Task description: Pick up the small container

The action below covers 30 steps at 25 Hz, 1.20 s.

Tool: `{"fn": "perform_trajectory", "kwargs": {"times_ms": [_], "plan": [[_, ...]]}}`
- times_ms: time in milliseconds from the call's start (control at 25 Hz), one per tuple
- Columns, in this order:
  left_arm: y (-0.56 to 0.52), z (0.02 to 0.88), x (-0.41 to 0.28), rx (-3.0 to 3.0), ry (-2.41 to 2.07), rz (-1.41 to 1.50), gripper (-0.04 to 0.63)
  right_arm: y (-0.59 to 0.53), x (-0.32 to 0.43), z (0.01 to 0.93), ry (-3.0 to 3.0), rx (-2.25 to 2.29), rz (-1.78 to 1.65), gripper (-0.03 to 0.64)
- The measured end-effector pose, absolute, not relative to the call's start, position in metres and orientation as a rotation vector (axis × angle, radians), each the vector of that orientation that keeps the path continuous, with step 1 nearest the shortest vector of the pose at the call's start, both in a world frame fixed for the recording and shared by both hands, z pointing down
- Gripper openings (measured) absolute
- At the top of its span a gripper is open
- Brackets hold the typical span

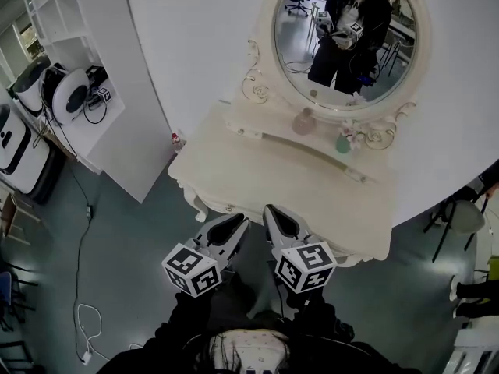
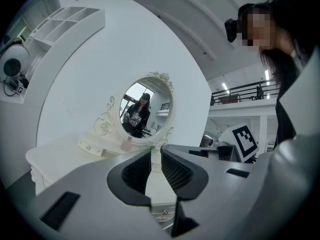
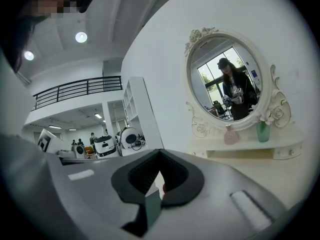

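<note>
A white dressing table (image 1: 265, 170) stands in front of me. A small red-capped container (image 1: 176, 139) sits at its far left corner. A pink bottle (image 1: 303, 121) and a green vase (image 1: 344, 142) stand on the shelf under the oval mirror (image 1: 345, 41). My left gripper (image 1: 238, 222) and right gripper (image 1: 273, 213) hover side by side at the table's near edge, both shut and empty. In the right gripper view the gripper (image 3: 159, 154) points toward the table's left end, with the pink bottle (image 3: 230, 135) and green vase (image 3: 262, 131) at the right. The left gripper (image 2: 155, 151) faces the mirror.
A white shelving unit (image 1: 86, 68) with round white machines (image 1: 66, 92) stands to the left. A cable (image 1: 82, 287) trails over the floor there. A chair (image 1: 460, 216) is at the right. The mirror reflects the person holding the grippers.
</note>
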<state>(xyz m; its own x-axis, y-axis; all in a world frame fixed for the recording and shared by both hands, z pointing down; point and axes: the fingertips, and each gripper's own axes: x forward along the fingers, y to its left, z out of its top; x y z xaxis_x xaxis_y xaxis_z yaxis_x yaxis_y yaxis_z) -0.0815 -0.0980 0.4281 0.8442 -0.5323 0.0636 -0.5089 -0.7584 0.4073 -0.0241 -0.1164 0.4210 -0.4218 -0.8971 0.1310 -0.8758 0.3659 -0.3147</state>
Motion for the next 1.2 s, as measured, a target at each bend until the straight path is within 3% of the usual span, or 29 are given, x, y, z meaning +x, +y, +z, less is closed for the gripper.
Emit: {"fn": "perform_trajectory", "kwargs": {"times_ms": [480,1200], "plan": [[-0.170,0.423,-0.104,2.645,-0.591,-0.096,0.049,-0.176,-0.046,0.420,2.460,-1.808,-0.496,0.008],[-0.189,0.437,-0.068,2.638,-0.437,-0.038,0.049,-0.200,-0.010,0.428,2.387,-1.934,-0.515,0.008]]}}
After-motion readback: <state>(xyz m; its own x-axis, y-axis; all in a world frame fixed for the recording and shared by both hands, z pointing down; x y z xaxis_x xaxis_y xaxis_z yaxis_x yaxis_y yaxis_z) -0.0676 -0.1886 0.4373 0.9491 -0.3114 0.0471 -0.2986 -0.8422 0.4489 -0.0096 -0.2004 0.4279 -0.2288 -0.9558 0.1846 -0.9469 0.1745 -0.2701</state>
